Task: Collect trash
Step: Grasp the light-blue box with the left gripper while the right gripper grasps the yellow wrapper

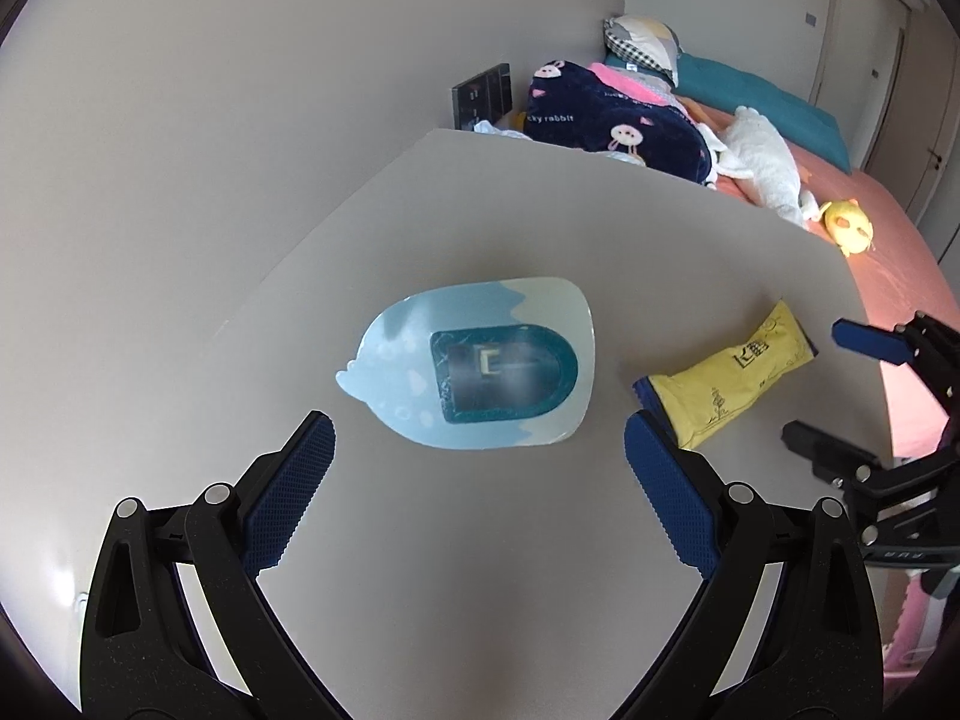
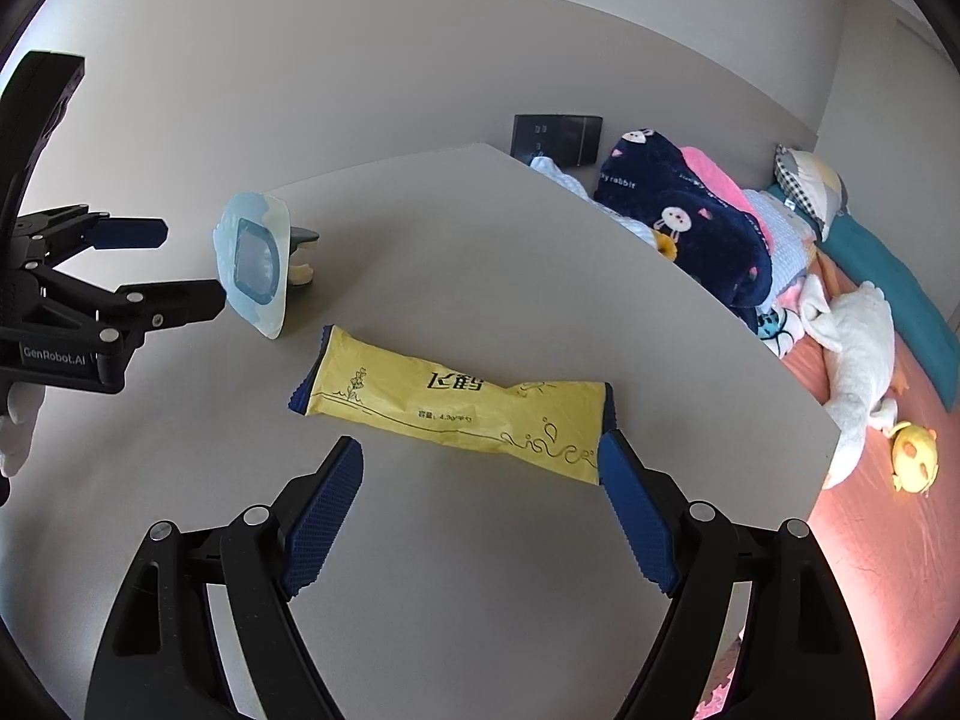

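the yellow wrapper (image 2: 456, 411) lies flat on the grey table (image 2: 480, 240), just ahead of the right gripper (image 2: 480, 468), fingers spread, nothing between. it is crinkled, with dark print and blue ends. the left gripper (image 1: 477, 444), fingers spread, faces a pale blue blister pack (image 1: 474, 360).

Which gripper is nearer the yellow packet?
Right. The right gripper hovers open directly over the yellow packet; the left gripper is aimed at the blue package beside it.
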Motion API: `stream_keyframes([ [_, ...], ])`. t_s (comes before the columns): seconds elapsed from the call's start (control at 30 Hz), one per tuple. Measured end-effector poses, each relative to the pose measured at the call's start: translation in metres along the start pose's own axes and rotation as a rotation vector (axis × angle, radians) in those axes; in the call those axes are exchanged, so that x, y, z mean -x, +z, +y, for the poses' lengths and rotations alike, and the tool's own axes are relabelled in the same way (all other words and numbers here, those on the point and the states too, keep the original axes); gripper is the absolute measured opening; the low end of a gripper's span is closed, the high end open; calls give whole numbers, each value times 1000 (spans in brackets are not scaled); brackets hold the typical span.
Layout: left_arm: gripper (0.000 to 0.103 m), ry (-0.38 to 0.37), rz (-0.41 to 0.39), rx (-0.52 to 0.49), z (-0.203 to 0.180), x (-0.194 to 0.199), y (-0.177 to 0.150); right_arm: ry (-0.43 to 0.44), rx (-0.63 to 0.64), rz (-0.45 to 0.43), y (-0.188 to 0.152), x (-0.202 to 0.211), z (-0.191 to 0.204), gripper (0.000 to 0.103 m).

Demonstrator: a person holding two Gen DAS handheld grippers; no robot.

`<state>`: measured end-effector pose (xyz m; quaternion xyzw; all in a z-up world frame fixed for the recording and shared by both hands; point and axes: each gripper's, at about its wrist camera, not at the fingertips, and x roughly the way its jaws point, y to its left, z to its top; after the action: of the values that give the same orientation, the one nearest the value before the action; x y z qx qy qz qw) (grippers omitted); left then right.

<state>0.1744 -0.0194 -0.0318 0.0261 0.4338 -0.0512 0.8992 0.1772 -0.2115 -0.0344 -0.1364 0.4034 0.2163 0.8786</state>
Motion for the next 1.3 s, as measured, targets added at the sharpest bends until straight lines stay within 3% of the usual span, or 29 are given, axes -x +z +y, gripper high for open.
stream_keyframes([
  [0.13,95,-18,-17,3,0,-8,12,8,54,-7,8,-9,6,85],
  [0.37,95,-27,4,-256,-11,-22,27,64,78,-9,17,-20,4,85],
  [0.8,95,-183,170,-523,-1,-68,36,117,128,23,19,-45,6,85],
  [0.9,93,-215,187,-519,-1,-74,36,121,142,39,18,-52,8,85],
  [1.03,73,-257,187,-492,-4,-78,35,165,116,53,20,-57,8,81],
  [1.13,72,-269,168,-447,-4,-77,35,186,97,58,22,-56,8,68],
  [1.23,62,-282,170,-370,-1,-78,35,183,85,60,23,-54,10,55],
  [1.3,62,-256,156,-324,-1,-77,34,172,69,62,23,-53,10,42],
])
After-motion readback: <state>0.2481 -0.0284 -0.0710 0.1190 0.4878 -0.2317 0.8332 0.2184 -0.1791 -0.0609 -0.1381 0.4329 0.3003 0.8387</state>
